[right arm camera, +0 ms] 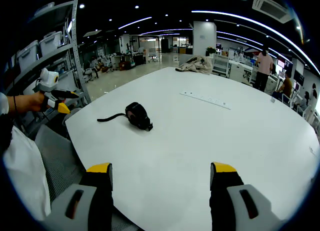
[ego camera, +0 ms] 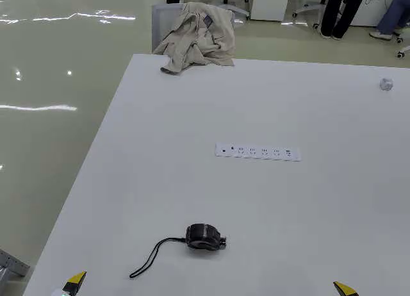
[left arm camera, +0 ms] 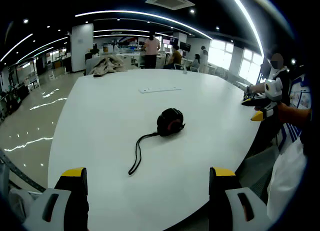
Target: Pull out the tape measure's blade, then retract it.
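Well, in the head view the compact black tape measure (ego camera: 205,237) with its looped black wrist cord (ego camera: 150,257) lies near the front edge of the white surface (ego camera: 256,104), well short of the white power strip (ego camera: 257,152). In the left gripper view the left claw (left arm camera: 148,175) stands wide and empty, with the case ahead of it. In the right gripper view the right claw (right arm camera: 161,168) gapes wide too, empty. The case looks dense, hard and smooth, likely to skid. I'd pinch its flat sides with one claw and take the blade's end with the other.
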A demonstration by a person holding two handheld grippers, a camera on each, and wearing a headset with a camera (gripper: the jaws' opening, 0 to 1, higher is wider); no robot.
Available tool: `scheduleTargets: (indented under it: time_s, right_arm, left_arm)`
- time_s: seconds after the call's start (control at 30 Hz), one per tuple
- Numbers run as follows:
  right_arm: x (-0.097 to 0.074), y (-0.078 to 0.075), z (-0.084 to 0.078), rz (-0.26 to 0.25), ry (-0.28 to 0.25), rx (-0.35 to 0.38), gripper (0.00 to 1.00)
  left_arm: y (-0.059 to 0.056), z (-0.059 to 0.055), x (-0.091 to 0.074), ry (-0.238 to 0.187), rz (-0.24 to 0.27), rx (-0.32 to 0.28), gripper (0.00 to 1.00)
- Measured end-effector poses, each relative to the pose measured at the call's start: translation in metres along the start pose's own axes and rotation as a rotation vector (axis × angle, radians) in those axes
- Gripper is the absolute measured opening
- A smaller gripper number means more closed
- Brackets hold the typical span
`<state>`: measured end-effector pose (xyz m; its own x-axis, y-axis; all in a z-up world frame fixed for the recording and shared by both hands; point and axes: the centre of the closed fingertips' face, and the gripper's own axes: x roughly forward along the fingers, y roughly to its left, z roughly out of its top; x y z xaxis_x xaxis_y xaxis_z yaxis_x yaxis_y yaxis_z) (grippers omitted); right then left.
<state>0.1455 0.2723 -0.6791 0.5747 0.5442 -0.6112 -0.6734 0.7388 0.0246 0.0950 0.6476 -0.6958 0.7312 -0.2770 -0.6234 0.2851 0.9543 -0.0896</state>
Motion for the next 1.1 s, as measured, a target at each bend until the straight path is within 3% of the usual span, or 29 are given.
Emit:
scheduleTargets:
  time_s: [0.27, 0.5, 1.1]
  right_arm:
    - [0.009, 0.008, 0.009, 0.025, -0.007, -0.008, 0.84]
    - [0.011, 0.012, 0.011, 0.045, -0.005, -0.031, 0.84]
    - [0.005, 0.009, 0.009, 0.032, -0.01, -0.031, 0.84]
  left_arm:
    - [-0.007, -0.001, -0.004, -0.009, 0.0, 0.003, 0.99]
    - [-0.005, -0.002, -0.01, -0.017, 0.013, 0.012, 0.99]
    - [-0.009, 0.004, -0.007, -0.023, 0.001, 0.039, 0.99]
